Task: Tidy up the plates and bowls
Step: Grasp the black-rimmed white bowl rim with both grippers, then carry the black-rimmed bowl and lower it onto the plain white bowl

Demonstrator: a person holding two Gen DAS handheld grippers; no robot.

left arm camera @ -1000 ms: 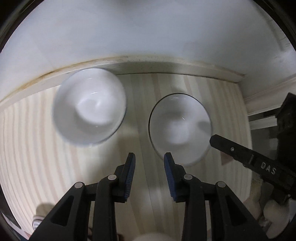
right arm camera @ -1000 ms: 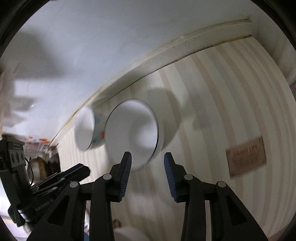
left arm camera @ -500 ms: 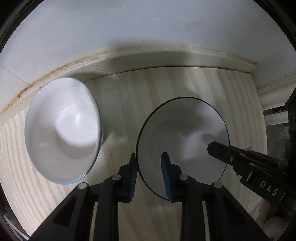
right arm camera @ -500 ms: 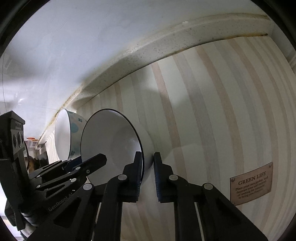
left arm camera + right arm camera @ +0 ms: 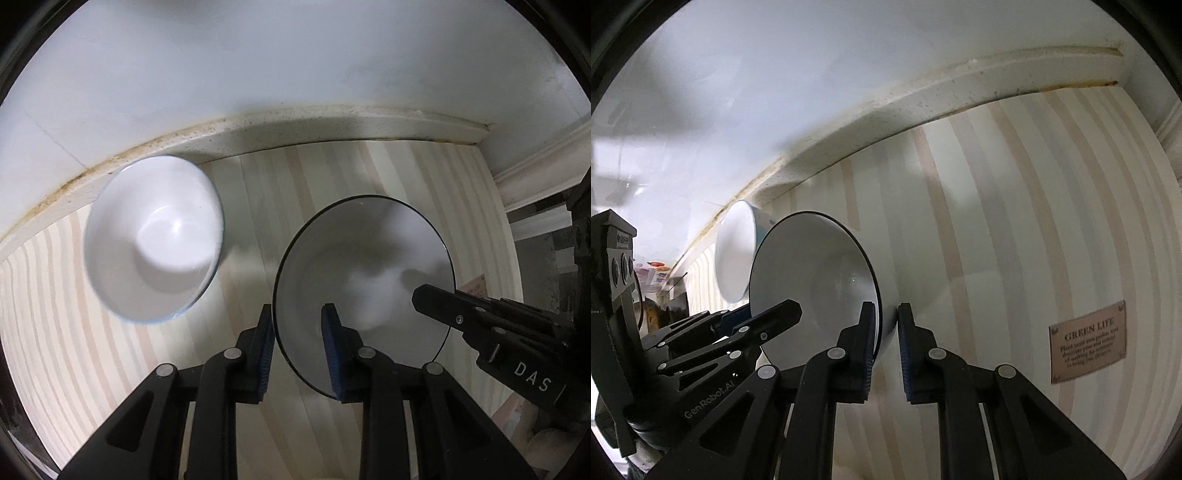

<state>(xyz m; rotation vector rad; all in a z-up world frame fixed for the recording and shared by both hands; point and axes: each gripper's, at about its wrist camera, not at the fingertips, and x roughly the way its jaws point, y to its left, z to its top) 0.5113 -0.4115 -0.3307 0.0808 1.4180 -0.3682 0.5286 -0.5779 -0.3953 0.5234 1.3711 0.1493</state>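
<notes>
- Left tool (image 5: 297,345), lower centre of the left wrist view, stands nearly closed with its blue pads either side of the near rim of the black-rimmed bowl (image 5: 364,266): the outer pad lies against the rim from outside and the inner pad sits inside the bowl. A narrow gap shows beside the inner pad, so whether it presses on the wall cannot be told.
- Right tool (image 5: 886,345), lower centre of the right wrist view, is clenched on the same bowl's (image 5: 812,277) rim at its right edge, one pad inside and one against the outer wall.
- Black-rimmed bowl sits right of centre in the left wrist view, on the striped bench (image 5: 92,350); it is white inside and holds nothing. The right tool (image 5: 480,321) reaches into that frame from the lower right, its tip over the bowl's right rim.
- Second bowl (image 5: 153,238), white with a bluish rim, lies at the left of the left wrist view, near the raised ledge (image 5: 258,129) along the back wall, apart from the first bowl and also empty. In the right wrist view it (image 5: 735,251) shows just behind the black-rimmed bowl, partly hidden by it.
- Left tool (image 5: 738,325) enters the right wrist view from the lower left.
- Small brown label (image 5: 1087,341) reading "GREEN LIFE" sits on the bench at the lower right of the right wrist view.
</notes>
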